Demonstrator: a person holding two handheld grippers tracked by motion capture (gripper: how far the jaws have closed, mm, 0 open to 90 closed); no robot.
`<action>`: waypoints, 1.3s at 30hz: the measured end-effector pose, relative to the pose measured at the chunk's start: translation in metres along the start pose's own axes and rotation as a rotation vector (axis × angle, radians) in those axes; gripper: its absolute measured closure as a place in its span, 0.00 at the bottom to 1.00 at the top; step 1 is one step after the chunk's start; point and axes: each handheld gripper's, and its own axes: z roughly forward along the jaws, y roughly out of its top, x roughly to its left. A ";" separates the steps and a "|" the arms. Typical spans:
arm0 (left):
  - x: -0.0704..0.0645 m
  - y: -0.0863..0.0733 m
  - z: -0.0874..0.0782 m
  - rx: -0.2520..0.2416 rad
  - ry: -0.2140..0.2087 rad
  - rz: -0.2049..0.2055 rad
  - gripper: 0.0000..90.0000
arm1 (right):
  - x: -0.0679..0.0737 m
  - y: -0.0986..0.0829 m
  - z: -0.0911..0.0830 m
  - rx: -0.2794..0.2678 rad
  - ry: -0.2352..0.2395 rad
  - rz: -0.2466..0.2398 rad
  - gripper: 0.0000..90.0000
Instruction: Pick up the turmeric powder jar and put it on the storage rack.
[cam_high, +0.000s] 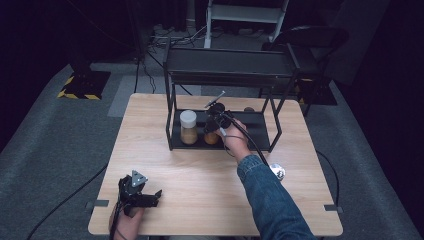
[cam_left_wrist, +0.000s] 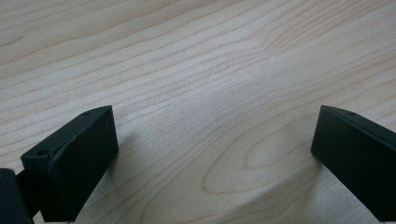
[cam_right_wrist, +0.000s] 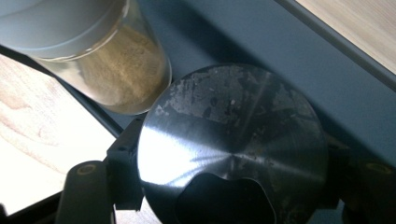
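A black two-shelf metal rack (cam_high: 172, 120) stands at the back of the wooden table (cam_high: 200, 175). On its lower shelf sits a white-lidded jar of brown powder (cam_high: 188, 128) (cam_right_wrist: 116, 70). Right beside it is a second jar with a scratched metal lid (cam_right_wrist: 233, 126) and amber contents (cam_high: 212, 138). My right gripper (cam_high: 212, 129) (cam_right_wrist: 231, 175) reaches in under the top shelf, its jaws shut on this jar's sides just below the lid. My left gripper (cam_high: 154, 197) (cam_left_wrist: 215, 154) rests open on the bare tabletop near the front left corner, with nothing between its fingers (cam_left_wrist: 74, 158).
A small shiny round metal object (cam_high: 277, 172) lies on the table right of the person's denim sleeve (cam_high: 270, 200). A small brownish item (cam_high: 248, 109) sits at the back right of the lower shelf. Black cables trail off both table sides onto the grey floor.
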 end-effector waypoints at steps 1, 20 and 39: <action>0.000 0.000 0.000 0.000 0.000 0.000 0.01 | 0.000 0.000 0.001 -0.003 -0.003 -0.001 0.35; 0.000 0.000 0.000 0.000 0.003 0.000 0.00 | 0.006 -0.010 -0.011 -0.070 -0.006 -0.026 0.13; -0.001 0.000 0.001 -0.002 0.005 -0.007 0.00 | 0.011 -0.096 -0.098 -0.251 -0.008 -0.088 0.08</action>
